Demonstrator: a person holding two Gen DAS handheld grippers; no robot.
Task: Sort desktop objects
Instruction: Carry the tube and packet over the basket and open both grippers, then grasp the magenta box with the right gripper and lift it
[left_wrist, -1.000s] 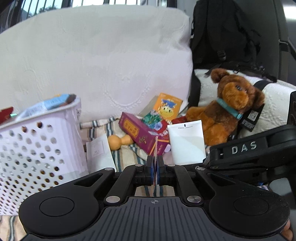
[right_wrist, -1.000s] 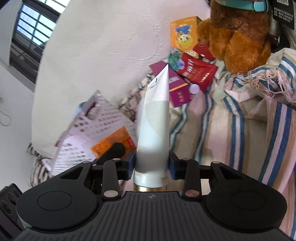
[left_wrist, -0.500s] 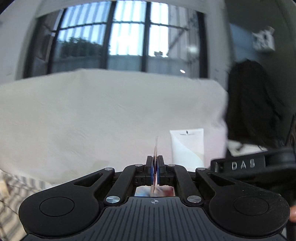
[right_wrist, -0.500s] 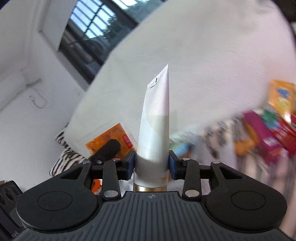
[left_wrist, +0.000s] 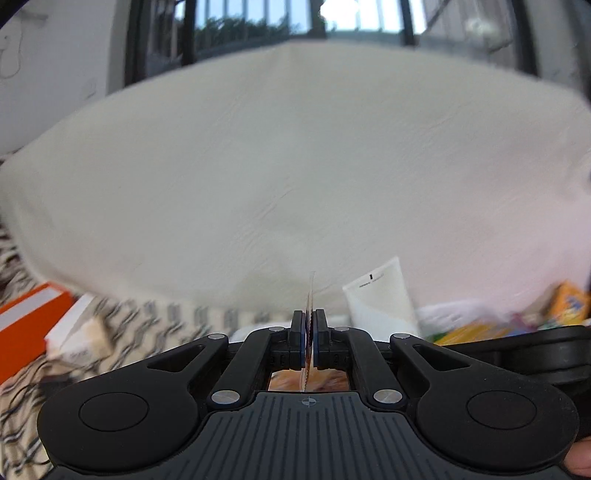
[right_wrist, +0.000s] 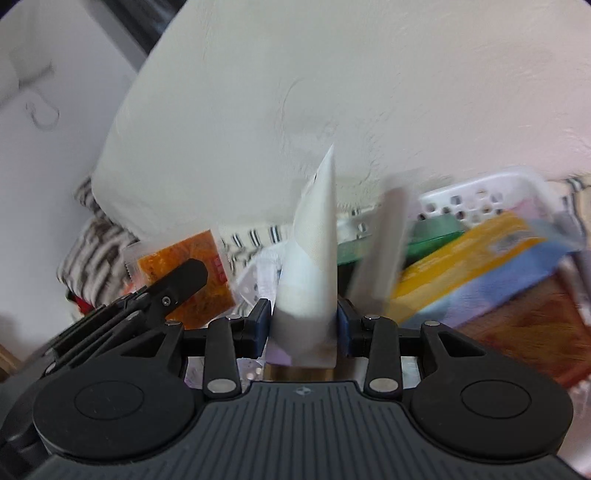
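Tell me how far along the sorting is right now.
Some packets already sit in the white basket. In hand: the right gripper is shut on a white tube, and the left gripper is shut on a thin orange sachet; neither is dropped yet. An orange box shows at the blurred right edge, apparently still unsorted.

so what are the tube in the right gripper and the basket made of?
White tube: looks like soft matte plastic, with a flat crimped end and walls pinched in by the right gripper. White basket: probably rigid moulded plastic, with a smooth rim and perforated wall; motion blur limits certainty.
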